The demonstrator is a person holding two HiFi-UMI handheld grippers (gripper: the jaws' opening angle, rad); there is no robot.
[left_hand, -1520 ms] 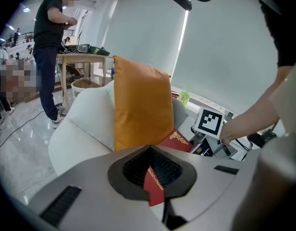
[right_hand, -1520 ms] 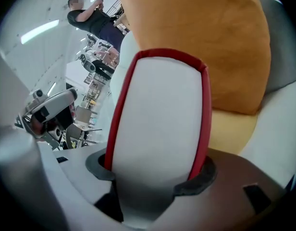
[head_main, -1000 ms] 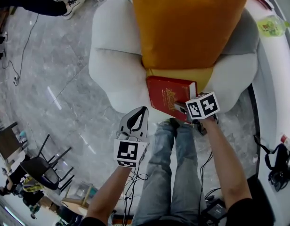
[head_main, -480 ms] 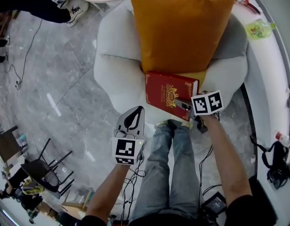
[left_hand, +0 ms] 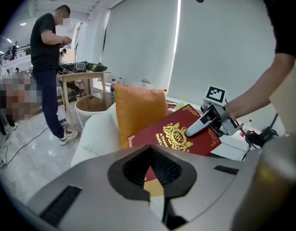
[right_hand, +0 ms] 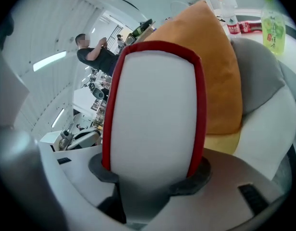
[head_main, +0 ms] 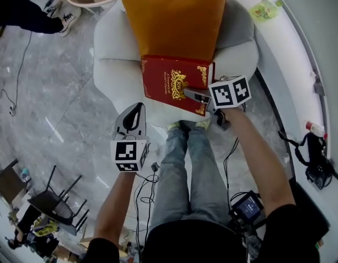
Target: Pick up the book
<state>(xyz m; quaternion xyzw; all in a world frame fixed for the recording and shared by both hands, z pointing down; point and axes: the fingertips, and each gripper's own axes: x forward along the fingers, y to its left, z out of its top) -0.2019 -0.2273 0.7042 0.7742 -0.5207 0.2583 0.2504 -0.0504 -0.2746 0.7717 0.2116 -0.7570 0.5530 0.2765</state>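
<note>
The red hardcover book point(head_main: 168, 84) with its gold crest, gold corner scrolls and white page block is clamped at its near right corner by the right gripper point(head_main: 194, 96), whose jaws have just tightened. It sits over the white seat's point(head_main: 111, 64) front, its far edge at the orange cushion point(head_main: 174, 15). The left gripper point(head_main: 137, 109) has its jaws together and is empty, with open grey floor point(head_main: 59, 108) on its left.

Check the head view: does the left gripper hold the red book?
No: the right gripper holds the book; the left gripper hangs empty.
</note>
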